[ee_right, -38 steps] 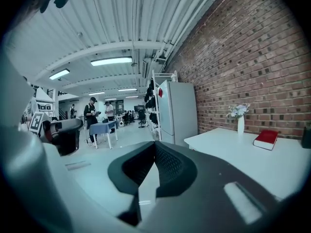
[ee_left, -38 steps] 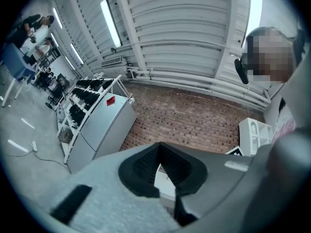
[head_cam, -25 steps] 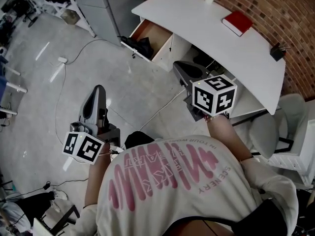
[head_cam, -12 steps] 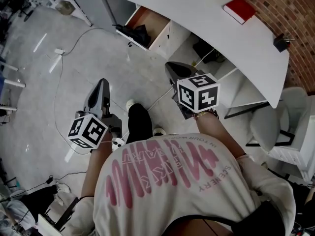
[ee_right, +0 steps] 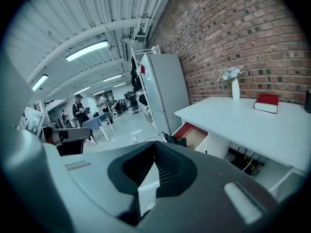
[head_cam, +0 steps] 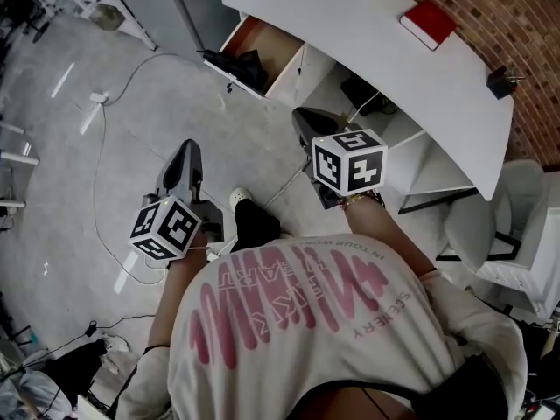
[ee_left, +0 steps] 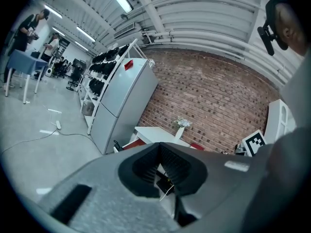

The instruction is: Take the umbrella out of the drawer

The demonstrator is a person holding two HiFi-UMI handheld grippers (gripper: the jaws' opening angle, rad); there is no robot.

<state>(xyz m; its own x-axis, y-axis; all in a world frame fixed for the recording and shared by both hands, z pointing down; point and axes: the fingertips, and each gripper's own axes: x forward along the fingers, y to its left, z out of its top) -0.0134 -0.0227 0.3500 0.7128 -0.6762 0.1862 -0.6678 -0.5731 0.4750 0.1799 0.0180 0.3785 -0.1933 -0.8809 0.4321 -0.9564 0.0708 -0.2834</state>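
The black umbrella (head_cam: 240,63) lies in the open drawer (head_cam: 278,58) at the left end of the white desk (head_cam: 376,33). It sticks out over the drawer's front, and the right gripper view shows the umbrella (ee_right: 175,139) in the same place. Both grippers hang over the floor, well short of the drawer. My left gripper (head_cam: 187,150) is shut and empty, pointing toward the desk. My right gripper (head_cam: 303,119) is also shut with nothing in it, and is the nearer one to the drawer.
A red book (head_cam: 427,24) lies on the desk, and a white vase (ee_right: 235,88) stands at its back. A grey fridge (ee_right: 165,89) stands left of the desk. A cable (head_cam: 109,147) runs across the floor. A chair (head_cam: 490,226) sits at the right.
Both grippers have drifted toward the desk, still shut. The person's shoe has stepped forward into view between the grippers.
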